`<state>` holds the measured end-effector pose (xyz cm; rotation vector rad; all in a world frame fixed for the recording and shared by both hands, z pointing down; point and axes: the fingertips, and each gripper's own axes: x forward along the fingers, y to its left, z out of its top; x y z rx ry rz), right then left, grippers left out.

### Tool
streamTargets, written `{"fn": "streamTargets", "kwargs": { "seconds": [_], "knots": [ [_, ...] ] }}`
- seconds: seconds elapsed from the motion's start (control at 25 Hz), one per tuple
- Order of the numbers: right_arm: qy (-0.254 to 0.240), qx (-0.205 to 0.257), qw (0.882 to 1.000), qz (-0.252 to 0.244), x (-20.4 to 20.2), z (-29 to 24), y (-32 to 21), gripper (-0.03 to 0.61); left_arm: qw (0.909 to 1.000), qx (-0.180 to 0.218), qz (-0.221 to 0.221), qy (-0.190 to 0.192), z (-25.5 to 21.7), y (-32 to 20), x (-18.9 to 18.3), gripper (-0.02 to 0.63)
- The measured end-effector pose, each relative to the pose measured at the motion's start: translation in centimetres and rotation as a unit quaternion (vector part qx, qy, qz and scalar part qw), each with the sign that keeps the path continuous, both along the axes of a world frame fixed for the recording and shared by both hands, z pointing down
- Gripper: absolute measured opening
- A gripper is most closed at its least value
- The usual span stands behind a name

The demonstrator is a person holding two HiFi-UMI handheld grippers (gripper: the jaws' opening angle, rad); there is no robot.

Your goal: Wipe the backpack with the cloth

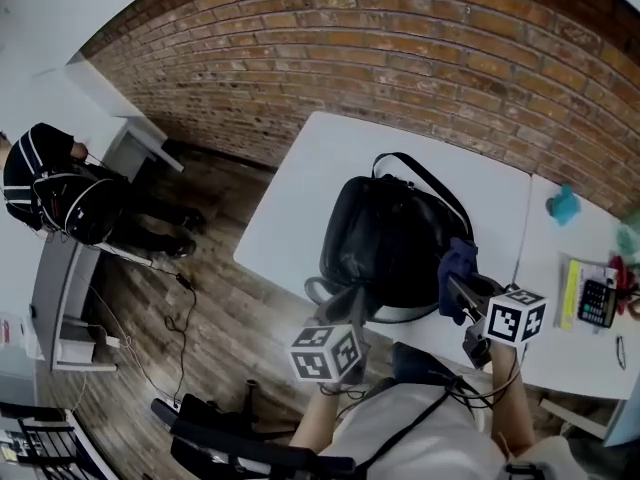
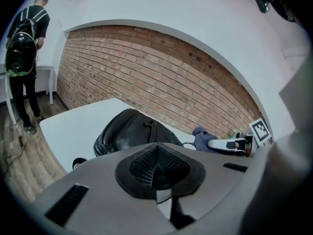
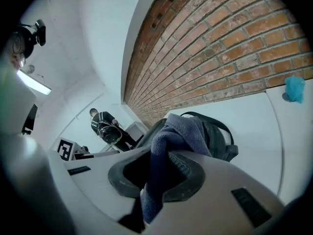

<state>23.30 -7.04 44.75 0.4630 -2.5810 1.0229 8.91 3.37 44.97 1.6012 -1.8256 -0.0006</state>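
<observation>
A black backpack (image 1: 385, 238) lies on the white table (image 1: 300, 188), its handle toward the brick wall. My right gripper (image 1: 457, 290) is shut on a dark blue cloth (image 1: 457, 268), which rests against the backpack's near right side. In the right gripper view the cloth (image 3: 178, 131) bunches up out of the right gripper (image 3: 164, 165), with the backpack (image 3: 220, 136) just behind. My left gripper (image 1: 352, 300) hovers at the backpack's near left corner. The left gripper view shows the left gripper (image 2: 157, 153) shut with nothing between its pads, the backpack (image 2: 129, 131) beyond.
A second table (image 1: 570, 268) on the right carries a teal object (image 1: 563, 205), a calculator (image 1: 597, 303) and a yellow pad (image 1: 571, 290). A person (image 1: 50, 188) wearing a backpack stands at a desk far left. Cables (image 1: 180, 313) lie on the wood floor.
</observation>
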Motion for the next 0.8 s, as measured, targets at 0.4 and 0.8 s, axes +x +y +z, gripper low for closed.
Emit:
{"fn": "streamTargets", "kwargs": {
  "seconds": [0.4, 0.8],
  "knots": [
    [0.032, 0.019, 0.996, 0.078, 0.8, 0.8, -8.5, 0.046, 0.9977, 0.015, 0.044, 0.049, -0.1, -8.5, -3.1, 0.003],
    [0.100, 0.056, 0.979, 0.169, -1.3, 3.0, -15.7, 0.046, 0.9835, -0.037, 0.176, 0.019, 1.8, -12.6, -8.2, 0.003]
  ]
}}
